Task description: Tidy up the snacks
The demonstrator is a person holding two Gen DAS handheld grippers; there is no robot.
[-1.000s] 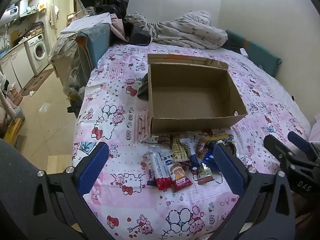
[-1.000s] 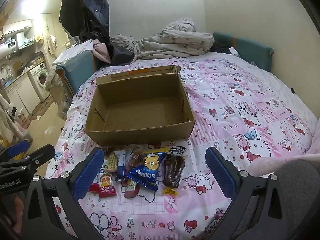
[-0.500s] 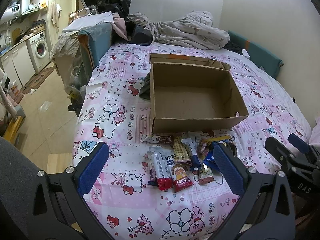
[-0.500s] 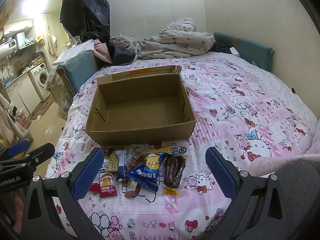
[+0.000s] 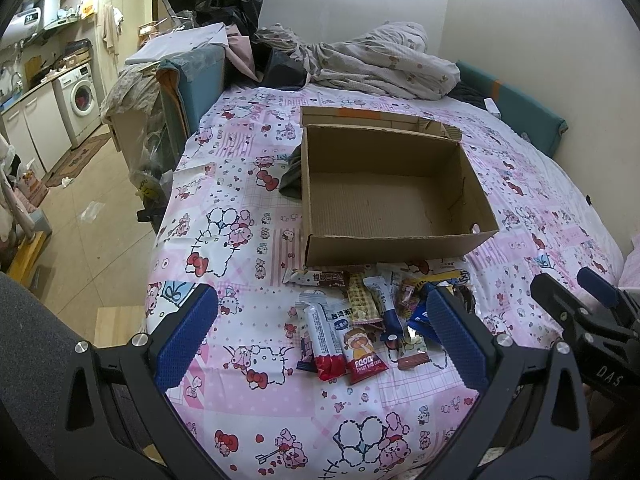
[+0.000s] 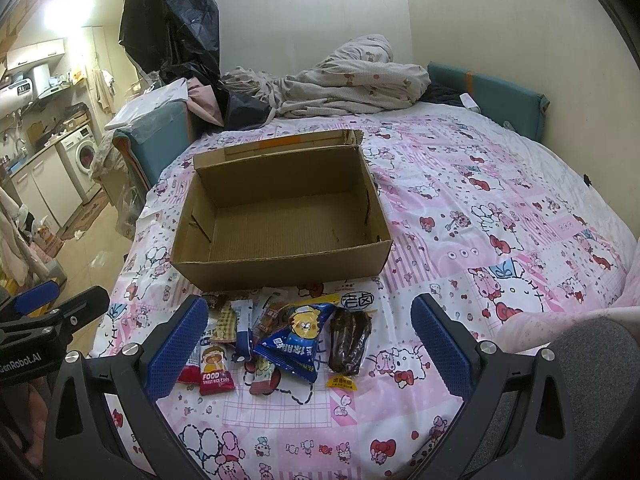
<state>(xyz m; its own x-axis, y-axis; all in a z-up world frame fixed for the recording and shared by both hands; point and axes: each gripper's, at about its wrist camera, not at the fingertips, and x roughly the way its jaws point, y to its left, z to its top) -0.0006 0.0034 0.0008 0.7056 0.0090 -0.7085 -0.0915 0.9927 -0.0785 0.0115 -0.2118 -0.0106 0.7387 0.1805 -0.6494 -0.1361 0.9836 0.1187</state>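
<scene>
Both grippers' jaws gape wide, holding nothing.
Snack packets (image 6: 280, 336) lie just beside the empty cardboard box (image 6: 280, 216), likely ready to go in.

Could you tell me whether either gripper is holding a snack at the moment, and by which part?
Neither: the left gripper and right gripper both hang open above the snack pile, jaws empty.
</scene>
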